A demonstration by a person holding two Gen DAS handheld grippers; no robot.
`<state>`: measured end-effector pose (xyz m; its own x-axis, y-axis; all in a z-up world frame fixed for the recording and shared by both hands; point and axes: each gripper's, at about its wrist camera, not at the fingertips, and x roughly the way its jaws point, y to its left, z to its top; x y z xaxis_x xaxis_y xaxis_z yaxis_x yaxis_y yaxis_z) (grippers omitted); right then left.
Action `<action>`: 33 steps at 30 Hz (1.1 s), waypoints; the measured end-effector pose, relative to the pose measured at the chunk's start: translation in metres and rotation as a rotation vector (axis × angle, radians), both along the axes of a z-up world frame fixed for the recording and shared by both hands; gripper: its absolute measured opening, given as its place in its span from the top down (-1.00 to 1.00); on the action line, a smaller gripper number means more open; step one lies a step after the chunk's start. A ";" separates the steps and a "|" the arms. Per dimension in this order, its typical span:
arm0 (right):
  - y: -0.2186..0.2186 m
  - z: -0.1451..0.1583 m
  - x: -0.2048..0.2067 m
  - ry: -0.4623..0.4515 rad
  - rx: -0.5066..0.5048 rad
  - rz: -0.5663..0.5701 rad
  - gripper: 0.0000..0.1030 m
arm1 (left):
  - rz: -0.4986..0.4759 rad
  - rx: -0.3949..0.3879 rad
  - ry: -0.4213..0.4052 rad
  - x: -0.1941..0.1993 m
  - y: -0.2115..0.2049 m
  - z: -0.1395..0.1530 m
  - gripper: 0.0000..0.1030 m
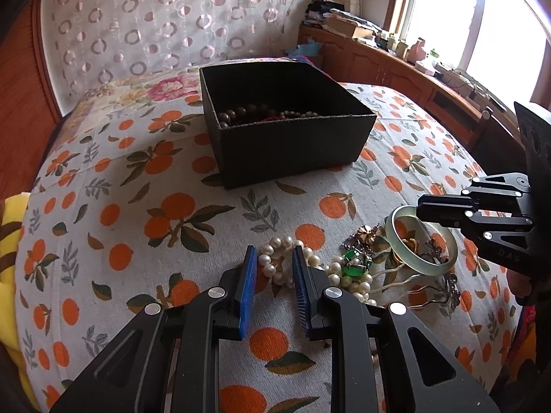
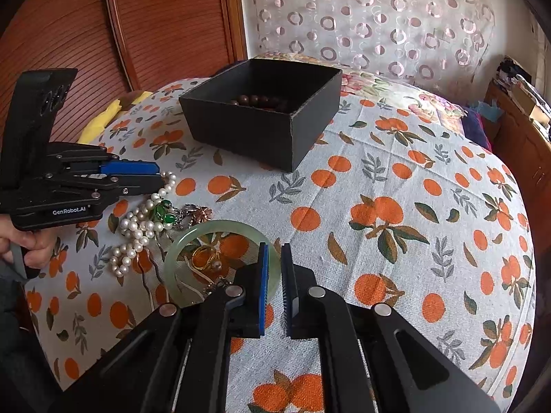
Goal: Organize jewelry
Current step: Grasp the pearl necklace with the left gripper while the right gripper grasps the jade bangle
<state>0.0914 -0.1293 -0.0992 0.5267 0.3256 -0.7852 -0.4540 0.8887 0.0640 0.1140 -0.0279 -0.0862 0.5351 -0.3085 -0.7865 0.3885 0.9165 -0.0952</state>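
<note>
The left tool (image 1: pixel 274 268), jaws narrow, straddles the pearl strand (image 1: pixel 275 268) on the bed. The right tool (image 2: pixel 274 268), apparently barely parted, straddles the jade bangle (image 2: pixel 220 261) rim. Tangled pearls may drag the green brooch (image 2: pixel 163 211); the black box (image 2: pixel 261 120) stands well apart.

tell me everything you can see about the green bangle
The green bangle is a pale, translucent, jade-like ring, smooth and thick-walled, lying flat on the orange-print cloth. A gold ring lies inside its hoop, and hairpin prongs run under its near side. The right tongs straddle its rim, blue pads either side, not visibly clamped. The pearl strands lie just beside it.
</note>
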 end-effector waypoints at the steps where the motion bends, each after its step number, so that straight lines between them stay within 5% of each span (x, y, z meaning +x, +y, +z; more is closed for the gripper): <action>1: 0.000 0.000 0.001 0.000 -0.001 0.000 0.82 | 0.001 0.001 0.000 0.001 0.000 0.000 0.62; 20: 0.004 -0.006 -0.003 -0.010 -0.043 0.029 0.77 | -0.004 0.087 -0.074 -0.005 -0.015 -0.003 0.43; 24: 0.004 -0.005 -0.005 -0.011 -0.042 0.029 0.79 | -0.002 0.055 -0.064 -0.005 -0.010 -0.002 0.84; 33: -0.004 0.001 -0.009 -0.052 -0.017 -0.019 0.83 | 0.013 -0.021 -0.064 -0.010 0.004 0.008 0.87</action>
<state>0.0821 -0.1337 -0.0982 0.5726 0.3024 -0.7620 -0.4396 0.8978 0.0260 0.1045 -0.0243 -0.0783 0.5879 -0.3171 -0.7442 0.3823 0.9197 -0.0899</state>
